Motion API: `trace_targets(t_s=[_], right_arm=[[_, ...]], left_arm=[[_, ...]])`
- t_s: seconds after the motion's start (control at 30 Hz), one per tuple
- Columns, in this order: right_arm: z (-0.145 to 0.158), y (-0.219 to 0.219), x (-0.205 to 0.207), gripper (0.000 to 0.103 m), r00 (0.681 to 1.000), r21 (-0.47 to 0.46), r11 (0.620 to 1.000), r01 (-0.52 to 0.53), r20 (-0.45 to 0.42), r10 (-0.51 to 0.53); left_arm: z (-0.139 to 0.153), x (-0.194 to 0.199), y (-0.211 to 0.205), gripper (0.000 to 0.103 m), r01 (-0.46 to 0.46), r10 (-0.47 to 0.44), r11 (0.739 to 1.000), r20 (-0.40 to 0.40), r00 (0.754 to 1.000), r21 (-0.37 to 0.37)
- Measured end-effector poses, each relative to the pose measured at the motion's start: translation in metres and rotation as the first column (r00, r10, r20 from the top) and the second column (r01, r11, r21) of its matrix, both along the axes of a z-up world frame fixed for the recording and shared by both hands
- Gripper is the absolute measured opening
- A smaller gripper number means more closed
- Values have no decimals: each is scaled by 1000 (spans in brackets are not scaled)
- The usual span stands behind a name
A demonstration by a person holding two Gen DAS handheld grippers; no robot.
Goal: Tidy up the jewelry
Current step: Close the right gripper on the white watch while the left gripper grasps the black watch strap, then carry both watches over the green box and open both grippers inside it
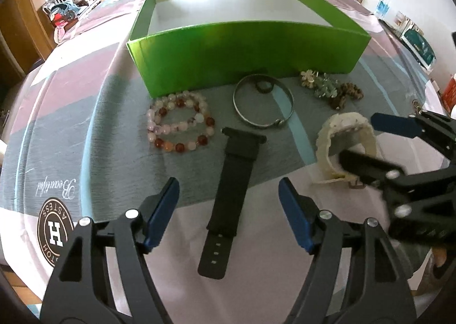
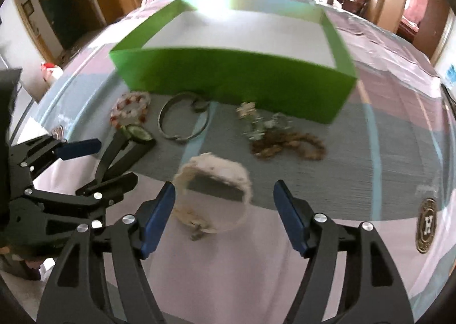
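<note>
My left gripper (image 1: 228,184) is open, its blue pads on either side of a black watch strap (image 1: 228,195) that lies flat on the cloth, untouched. My right gripper (image 2: 223,185) is open too and straddles a cream looped band (image 2: 213,170), which rests on the cloth; the pads do not press it. In the left wrist view the right gripper (image 1: 357,135) stands around that cream band (image 1: 346,130). A pink and red beaded bracelet (image 1: 179,121) and a silver bangle (image 1: 263,101) with a small ring (image 1: 263,87) inside lie before the green box (image 1: 248,47).
A tangle of flower, green and brown bead pieces (image 1: 330,87) lies right of the bangle, close to the box wall. The box is open on top with a white floor. A striped cloth (image 1: 71,113) covers the table. Room furniture stands beyond the table's far edge.
</note>
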State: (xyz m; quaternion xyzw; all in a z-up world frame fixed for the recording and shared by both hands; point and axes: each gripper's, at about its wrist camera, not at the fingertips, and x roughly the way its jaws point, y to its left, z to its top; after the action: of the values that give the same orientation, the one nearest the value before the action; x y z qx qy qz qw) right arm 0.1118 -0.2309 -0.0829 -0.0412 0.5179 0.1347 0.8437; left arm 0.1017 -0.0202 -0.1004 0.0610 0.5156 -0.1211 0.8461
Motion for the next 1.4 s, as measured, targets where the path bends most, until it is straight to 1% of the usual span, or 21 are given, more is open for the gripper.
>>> trace_targets(t_s=[0.03, 0.07, 0.17, 0.2, 0.3, 0.33, 0.37, 0.4, 0.43, 0.57, 0.67, 0.7, 0.73, 0.77, 0.87, 0.93, 1.07, 1.4], right_arm=[[-3, 3, 2, 70, 1000, 2, 1000, -2, -5, 2], [-6, 5, 5, 70, 1000, 4, 1000, -3, -10, 3], [-12, 9, 7, 70, 1000, -17, 1000, -2, -7, 1], [-13, 10, 7, 64, 1000, -27, 1000, -8, -5, 8], [-14, 8, 8, 64, 1000, -28, 1000, -8, -3, 8], [-14, 5, 9, 64, 1000, -29, 1000, 0, -3, 0], [-15, 1, 9, 64, 1000, -32, 999, 11, -2, -11], [-15, -1, 9, 64, 1000, -31, 999, 20, -2, -20], [-16, -5, 8, 64, 1000, -29, 999, 30, -4, -31], [-15, -17, 7, 64, 998, -19, 998, 60, -9, -61], [-16, -18, 7, 64, 998, -14, 998, 67, -8, -68], [-16, -18, 7, 64, 998, -16, 998, 67, -6, -67], [-16, -18, 7, 64, 998, -18, 998, 67, -4, -67], [-15, -18, 6, 64, 998, -18, 998, 67, -2, -67], [-13, -18, 4, 64, 998, -15, 997, 70, 6, -70], [-11, -20, 4, 64, 997, -9, 997, 75, 11, -75], [-5, -23, 1, 64, 996, -3, 996, 86, 26, -86], [-2, -23, 0, 64, 996, 3, 996, 89, 26, -89]], left_arm=[[-1, 0, 1, 70, -14, 14, 1000, 3, 1000, 24], [-2, 1, 3, 70, -24, 24, 999, 3, 1000, 32], [-4, 2, 10, 70, -48, 48, 998, -6, 999, 29], [-4, 2, 11, 70, -51, 51, 998, -7, 999, 25], [-3, 2, 11, 70, -46, 46, 999, -4, 999, 18], [-4, 2, 11, 67, -44, 44, 999, -5, 999, 16], [-4, 2, 11, 59, -43, 43, 999, -6, 999, 14], [-5, 3, 10, 55, -41, 41, 999, -10, 999, 13], [-5, 4, 10, 53, -42, 42, 999, -6, 999, 16], [-5, 4, 8, 52, -37, 37, 999, -2, 999, 19], [-4, 5, 7, 50, -38, 38, 999, -2, 999, 17], [-4, 5, 8, 46, -40, 40, 999, -1, 999, 15], [-3, 5, 8, 30, -39, 39, 999, 0, 999, 4], [-2, 4, 9, 24, -38, 38, 999, -1, 999, -7], [1, 2, 10, 18, -35, 35, 999, 13, 999, -17], [3, 1, 10, 16, -35, 36, 999, 20, 999, -21], [9, 2, 12, 16, -44, 45, 999, 36, 998, -30], [18, -1, 17, 16, -53, 57, 997, 60, 997, -58]])
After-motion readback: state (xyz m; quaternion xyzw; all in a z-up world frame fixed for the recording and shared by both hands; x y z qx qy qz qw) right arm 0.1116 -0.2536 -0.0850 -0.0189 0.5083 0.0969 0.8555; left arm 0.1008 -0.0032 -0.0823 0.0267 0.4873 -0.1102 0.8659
